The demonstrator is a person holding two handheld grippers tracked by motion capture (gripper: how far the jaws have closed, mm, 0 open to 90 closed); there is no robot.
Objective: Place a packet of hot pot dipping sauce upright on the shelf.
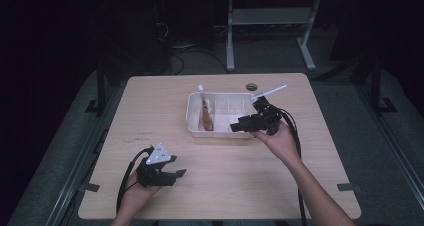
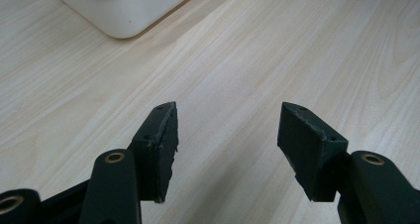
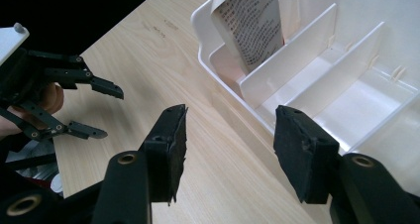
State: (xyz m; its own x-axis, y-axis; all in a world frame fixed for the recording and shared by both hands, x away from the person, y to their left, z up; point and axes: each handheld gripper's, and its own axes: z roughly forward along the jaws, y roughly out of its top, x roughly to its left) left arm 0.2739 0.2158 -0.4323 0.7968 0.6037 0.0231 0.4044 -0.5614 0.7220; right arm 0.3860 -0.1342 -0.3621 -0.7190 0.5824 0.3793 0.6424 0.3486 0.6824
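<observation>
Black and blunt, the right gripper (image 3: 225, 149) rose from the bottom of the right gripper view with its two rough, wedge-shaped pads spread wide and nothing between them; in the high view it sat at centre right (image 1: 240, 126), against the near right corner of the tray. Its jaws straddled the tray's near wall without pressing on it.

Just beyond stood the one tray (image 3: 317, 50), a white, smooth plastic rectangle with rounded corners, split by thin upright dividers into four narrow compartments. In the high view it lay at the middle of the frame (image 1: 192, 117). One tube (image 3: 250, 23), soft and flat-sided with small print on a pale face, stood leaning in the leftmost compartment, its white cap uppermost in the high view (image 1: 205, 111).

Farther out, at lower left of the high view, the left gripper (image 1: 181, 173) hovered low over bare wood, well apart from the tray, a grey three-cornered plate on top. Its own view showed its jaws (image 2: 225, 144) released and empty, a rounded white tray corner at upper left.

Both rested over one counter (image 1: 150, 111) of pale, fine-grained wood laminate with rounded corners. Around it the room was dark, with a grey floor, cables and a white metal frame (image 1: 270, 31) at the top of the frame.
</observation>
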